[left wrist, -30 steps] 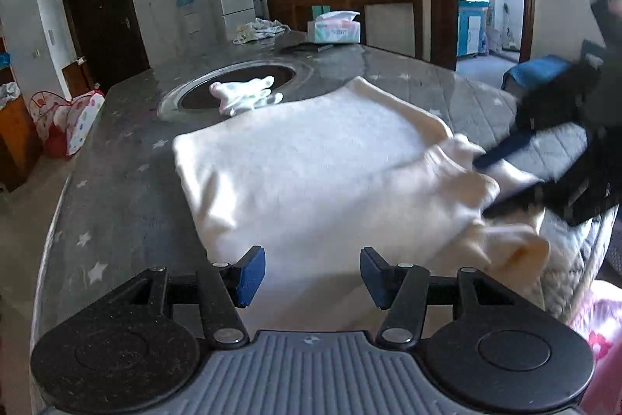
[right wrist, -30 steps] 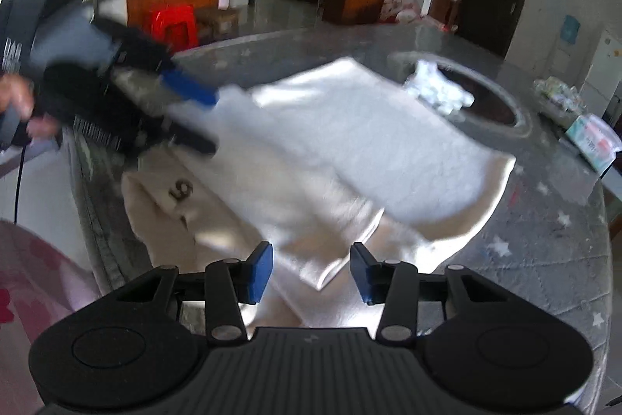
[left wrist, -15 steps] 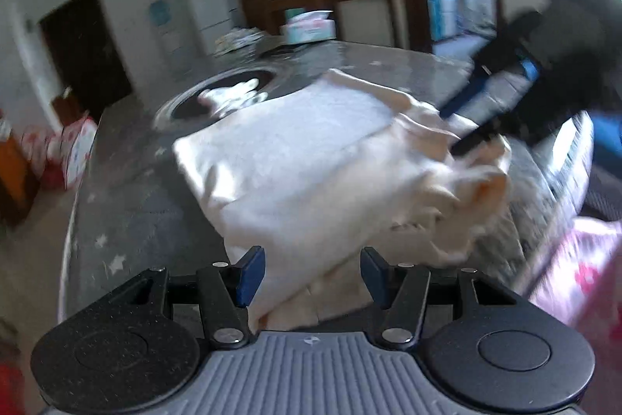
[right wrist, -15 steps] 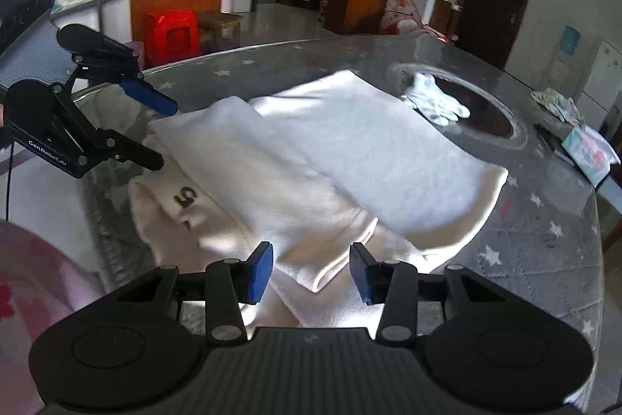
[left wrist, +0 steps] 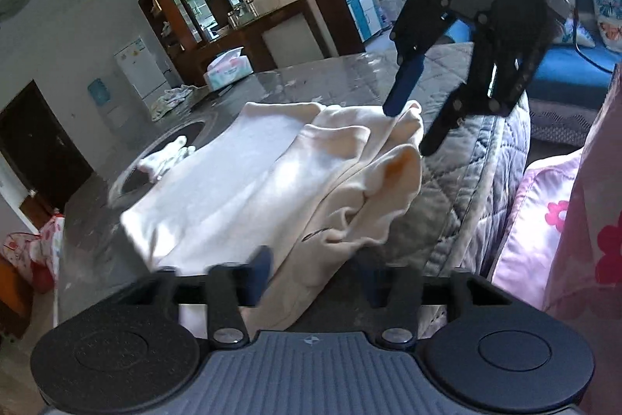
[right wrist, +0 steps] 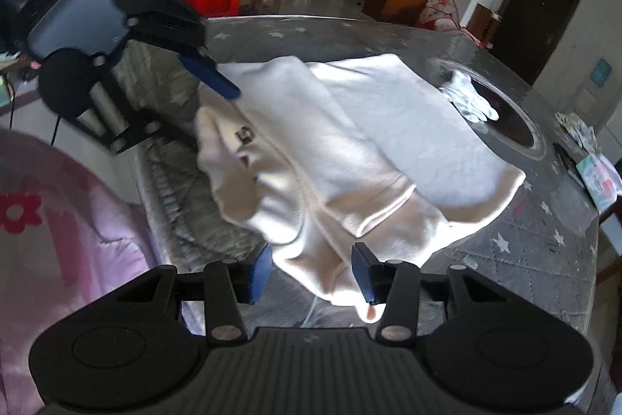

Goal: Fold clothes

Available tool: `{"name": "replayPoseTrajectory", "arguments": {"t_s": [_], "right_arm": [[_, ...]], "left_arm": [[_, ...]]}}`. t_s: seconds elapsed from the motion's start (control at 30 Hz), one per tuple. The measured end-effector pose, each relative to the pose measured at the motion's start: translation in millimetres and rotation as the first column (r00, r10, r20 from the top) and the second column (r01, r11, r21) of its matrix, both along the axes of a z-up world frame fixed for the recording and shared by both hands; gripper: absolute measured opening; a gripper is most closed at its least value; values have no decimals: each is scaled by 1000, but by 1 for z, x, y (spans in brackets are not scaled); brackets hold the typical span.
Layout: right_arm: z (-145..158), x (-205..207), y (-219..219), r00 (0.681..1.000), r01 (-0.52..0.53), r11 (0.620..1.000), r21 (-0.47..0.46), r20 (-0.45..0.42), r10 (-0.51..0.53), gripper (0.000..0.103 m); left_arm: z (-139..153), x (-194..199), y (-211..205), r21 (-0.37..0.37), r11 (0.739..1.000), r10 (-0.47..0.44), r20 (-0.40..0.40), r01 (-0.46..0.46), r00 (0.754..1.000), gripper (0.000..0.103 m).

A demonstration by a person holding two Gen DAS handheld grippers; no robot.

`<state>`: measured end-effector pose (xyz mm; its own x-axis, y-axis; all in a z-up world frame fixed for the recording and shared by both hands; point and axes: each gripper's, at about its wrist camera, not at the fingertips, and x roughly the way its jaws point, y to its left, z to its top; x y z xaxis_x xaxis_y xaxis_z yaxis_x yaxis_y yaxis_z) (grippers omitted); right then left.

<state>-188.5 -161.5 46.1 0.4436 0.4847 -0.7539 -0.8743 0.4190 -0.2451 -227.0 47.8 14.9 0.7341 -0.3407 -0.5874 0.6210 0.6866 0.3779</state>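
A cream garment [left wrist: 248,181] lies partly folded on the grey round table, its near edge bunched and hanging over the table's edge; it also shows in the right wrist view [right wrist: 350,158]. My left gripper [left wrist: 315,277] is open with the garment's near edge between its fingers. My right gripper [right wrist: 311,275] is open around the garment's other near corner. Each gripper also shows in the other's view, jaws apart at the cloth's edge: the right one [left wrist: 412,127], the left one [right wrist: 217,92].
A white glove [right wrist: 470,100] lies on the dark round inset [right wrist: 509,119] in the table's middle. A tissue box [left wrist: 229,67] and crumpled cloth [left wrist: 171,100] sit at the far side. A quilted grey cover [left wrist: 466,174] and pink bedding [left wrist: 552,228] are near the edge.
Both grippers have moved in onto the garment's near edge, one at each corner. The edge is now bunched up and lifted between the open fingers.
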Motion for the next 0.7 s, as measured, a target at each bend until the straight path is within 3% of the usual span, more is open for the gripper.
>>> {"name": "replayPoseTrajectory", "arguments": {"t_s": [0.07,0.23,0.37,0.5,0.6,0.67,0.7], "right_arm": [[-2,-5,1,999,-24,1000,-6,21,24,51],[-3,-7,6,996,-55,998,19,70,54,53],[-7,1,12,992,-55,997,46,116,49,53],[-12,14,21,991,-61,994,87,123,50,52],[-15,23,20,993,-55,994,93,111,44,45],[-16,29,19,994,-46,995,93,98,36,26],[-17,33,18,995,-41,995,93,92,32,23]], "left_arm": [[3,4,1,-22,1000,15,-4,-15,1000,14],[26,26,12,-147,987,59,-18,-61,998,10],[39,54,23,-261,959,92,-93,-114,991,10],[43,74,29,-309,941,98,-134,-136,986,10],[42,83,34,-319,936,100,-154,-145,983,10],[39,84,36,-315,937,105,-163,-153,981,13],[37,84,37,-312,937,109,-166,-157,980,15]]}}
